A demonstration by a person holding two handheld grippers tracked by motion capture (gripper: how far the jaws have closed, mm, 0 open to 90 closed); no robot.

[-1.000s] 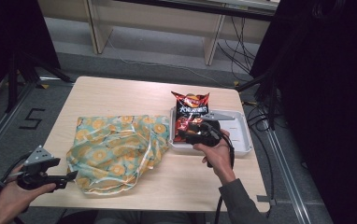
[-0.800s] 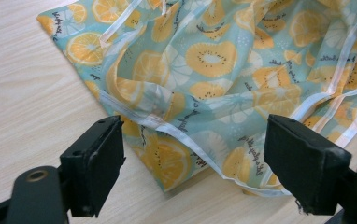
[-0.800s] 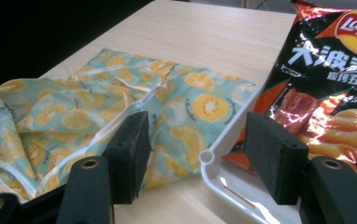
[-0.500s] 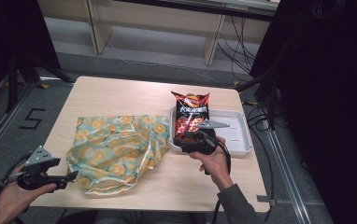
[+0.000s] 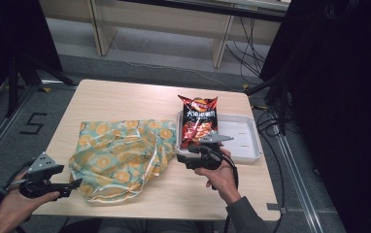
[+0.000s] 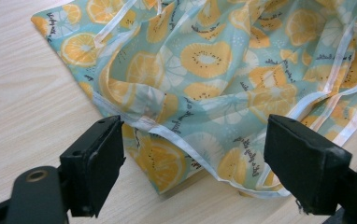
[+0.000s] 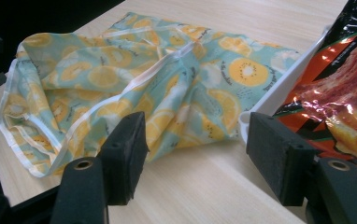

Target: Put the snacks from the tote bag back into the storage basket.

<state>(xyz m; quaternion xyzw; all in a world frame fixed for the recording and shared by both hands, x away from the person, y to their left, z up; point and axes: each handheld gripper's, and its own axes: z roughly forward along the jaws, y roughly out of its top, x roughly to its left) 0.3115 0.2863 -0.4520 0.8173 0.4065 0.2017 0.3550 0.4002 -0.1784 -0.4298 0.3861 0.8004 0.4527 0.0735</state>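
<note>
Each gripper, the left gripper (image 5: 72, 186) and the right gripper (image 5: 181, 160), is black, topped by a grey three-cornered plate, with blocky black jaws and brass-coloured pivot rivets. The person's right forearm wears a grey sleeve (image 5: 244, 218).

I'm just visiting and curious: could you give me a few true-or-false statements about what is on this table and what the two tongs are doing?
1. The snack bag leans in the white tray. True.
2. The fruit-print bag lies inside the tray. False: it lies on the table, left of the tray.
3. The right tongs grip the snack bag. False: they are open, holding nothing.
4. The left tongs are open at the fruit-print bag's edge. True.
</note>
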